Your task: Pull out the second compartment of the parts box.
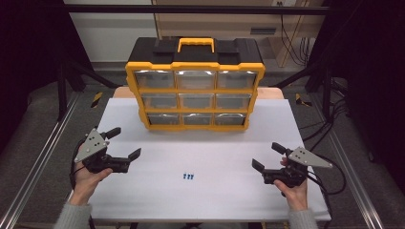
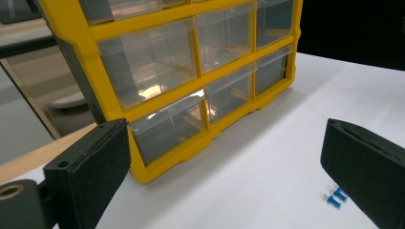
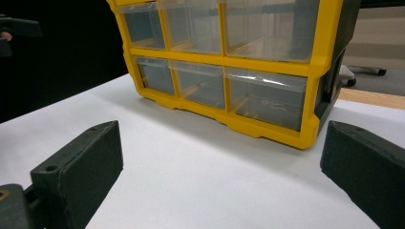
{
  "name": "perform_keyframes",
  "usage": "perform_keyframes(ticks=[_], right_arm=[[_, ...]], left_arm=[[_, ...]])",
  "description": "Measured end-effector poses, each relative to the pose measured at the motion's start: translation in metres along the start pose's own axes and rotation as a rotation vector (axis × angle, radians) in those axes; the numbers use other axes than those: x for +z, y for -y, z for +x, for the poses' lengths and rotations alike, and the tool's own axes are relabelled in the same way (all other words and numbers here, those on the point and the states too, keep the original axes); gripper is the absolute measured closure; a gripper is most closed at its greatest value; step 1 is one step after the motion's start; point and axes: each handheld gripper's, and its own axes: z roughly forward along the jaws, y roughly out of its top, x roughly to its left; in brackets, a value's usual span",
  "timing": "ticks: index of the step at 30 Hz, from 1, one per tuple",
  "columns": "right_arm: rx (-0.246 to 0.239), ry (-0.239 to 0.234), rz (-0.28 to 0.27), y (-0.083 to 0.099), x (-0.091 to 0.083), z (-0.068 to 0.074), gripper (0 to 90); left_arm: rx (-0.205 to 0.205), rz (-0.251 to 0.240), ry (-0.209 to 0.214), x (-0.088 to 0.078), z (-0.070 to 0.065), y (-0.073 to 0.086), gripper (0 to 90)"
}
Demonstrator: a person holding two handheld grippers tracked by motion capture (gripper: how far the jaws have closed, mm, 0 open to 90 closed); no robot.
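Note:
A yellow and black organizer box [image 1: 195, 90] with several clear drawers stands at the back of the white table [image 1: 143, 191]. Three small blue pieces [image 1: 188, 176] lie together near the table's front middle. My left gripper [image 1: 124, 143] is at the left, held open, with nothing between its jaws. My right gripper [image 1: 267, 156] is at the right, also open and empty. In the left gripper view the organizer box [image 2: 191, 76] fills the upper half and the blue pieces [image 2: 334, 195] lie by the right jaw. In the right gripper view the organizer box [image 3: 229, 62] stands ahead.
A black frame and rails [image 1: 38, 157] flank the table. Cables [image 1: 329, 129] trail on the floor at the right. The organizer's yellow handle [image 1: 195, 44] sits on its black top.

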Motion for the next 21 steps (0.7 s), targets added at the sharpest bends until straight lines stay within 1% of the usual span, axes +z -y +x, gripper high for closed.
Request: perform_keyframes(ticks=[3,4,7,10,13,21], right_arm=[[-0.009,-0.007,-0.001,0.001,0.0,-0.001,1.3],[-0.002,-0.004,0.002,0.0,0.0,0.0,1.3],[-0.002,-0.008,0.002,0.001,0.001,0.0,1.3],[-0.002,-0.008,0.001,0.001,0.001,0.0,1.2],[0.001,-0.002,0.001,0.0,0.0,0.0,1.3],[-0.002,0.001,0.001,0.0,0.0,0.0,1.2]], left_arm=[[0.017,-0.004,-0.006,0.001,0.0,-0.005,2.7],[0.018,0.005,-0.004,0.001,-0.001,-0.007,2.6],[0.04,0.0,-0.005,0.003,-0.001,-0.013,2.3],[0.071,-0.007,-0.01,0.005,-0.002,-0.021,1.7],[0.101,-0.012,-0.006,0.009,-0.004,-0.029,1.3],[0.17,-0.007,-0.006,0.016,-0.008,-0.042,0.0]])
